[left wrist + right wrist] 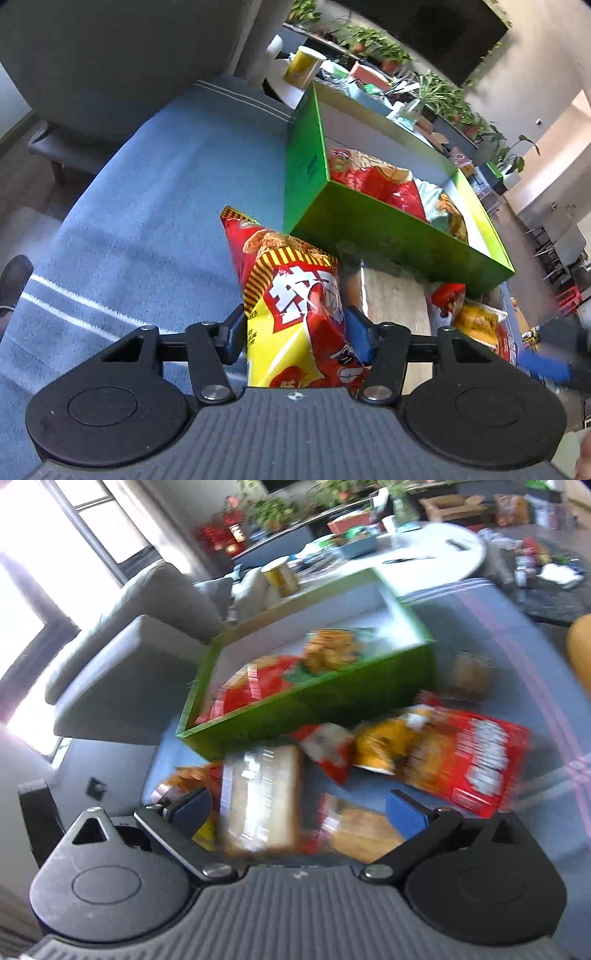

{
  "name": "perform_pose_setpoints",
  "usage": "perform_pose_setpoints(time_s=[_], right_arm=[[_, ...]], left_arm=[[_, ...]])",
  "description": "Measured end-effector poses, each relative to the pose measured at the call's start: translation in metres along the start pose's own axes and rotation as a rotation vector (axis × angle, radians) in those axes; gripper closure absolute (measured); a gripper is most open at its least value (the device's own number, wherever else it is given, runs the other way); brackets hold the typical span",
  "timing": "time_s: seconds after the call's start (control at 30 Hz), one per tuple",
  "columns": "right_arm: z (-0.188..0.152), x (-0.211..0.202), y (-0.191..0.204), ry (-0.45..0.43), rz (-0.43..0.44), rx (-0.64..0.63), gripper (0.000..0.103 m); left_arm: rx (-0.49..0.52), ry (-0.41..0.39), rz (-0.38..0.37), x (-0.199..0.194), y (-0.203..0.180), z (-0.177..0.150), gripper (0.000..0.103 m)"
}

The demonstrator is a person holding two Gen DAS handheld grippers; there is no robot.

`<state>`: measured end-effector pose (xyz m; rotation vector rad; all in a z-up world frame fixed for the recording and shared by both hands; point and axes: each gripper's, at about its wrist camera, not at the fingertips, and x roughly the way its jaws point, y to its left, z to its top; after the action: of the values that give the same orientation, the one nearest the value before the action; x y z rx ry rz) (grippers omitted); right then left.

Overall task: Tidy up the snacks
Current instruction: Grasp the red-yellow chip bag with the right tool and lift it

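Note:
A red and yellow snack bag (291, 291) lies on the blue cloth (147, 221), and the blue pads of my left gripper (297, 332) press on its two sides, creasing it. Just beyond stands the green box (369, 225) with red and green snack bags (373, 181) inside. In the blurred right wrist view, my right gripper (299, 808) hangs open over loose snacks. A beige packet (258, 797) and a red-edged bag (354, 827) lie below its gap, untouched. A big red bag (476, 760) and a yellow one (384, 746) lie in front of the green box (295, 709).
A grey sofa (129, 646) stands left of the box. Behind it a white round table (436, 554) carries a yellow cup (303, 66) and clutter, with potted plants (373, 40) further back. A dark shoe (14, 277) shows at the cloth's left edge.

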<state>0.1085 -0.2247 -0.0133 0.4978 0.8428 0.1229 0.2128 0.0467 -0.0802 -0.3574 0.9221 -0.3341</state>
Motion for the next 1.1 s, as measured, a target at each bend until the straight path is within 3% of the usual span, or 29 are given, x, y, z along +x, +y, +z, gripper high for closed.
perform_pose_setpoints(time_s=[0.2,0.37,0.5,0.53,0.63,0.77,1.1], right_arm=[[0.025,0.057,0.043,0.162,0.138,-0.072,0.006],[0.019,0.108,0.072,0.338,0.217,-0.096,0.006],[0.013,0.119,0.079,0.391,0.284,-0.050,0.003],[0.013,0.119,0.080,0.390,0.287,-0.045,0.004],[0.011,0.110,0.084,0.349,0.312,-0.032,0.022],[0.015,0.094,0.080,0.289,0.289,-0.019,0.033],[0.044,0.069,0.075,0.185,0.265,-0.045,0.037]], left_arm=[[0.015,-0.038,-0.041,-0.012,0.006,-0.012,0.060],[0.145,-0.127,-0.048,-0.039,-0.009,-0.025,0.061],[0.242,-0.168,-0.079,-0.057,-0.021,-0.030,0.061],[0.269,-0.173,-0.086,-0.060,-0.026,-0.031,0.061],[0.311,-0.194,-0.060,-0.060,-0.037,-0.032,0.061],[0.273,-0.197,-0.111,-0.059,-0.036,-0.027,0.061],[0.338,-0.251,-0.174,-0.048,-0.066,0.001,0.060]])
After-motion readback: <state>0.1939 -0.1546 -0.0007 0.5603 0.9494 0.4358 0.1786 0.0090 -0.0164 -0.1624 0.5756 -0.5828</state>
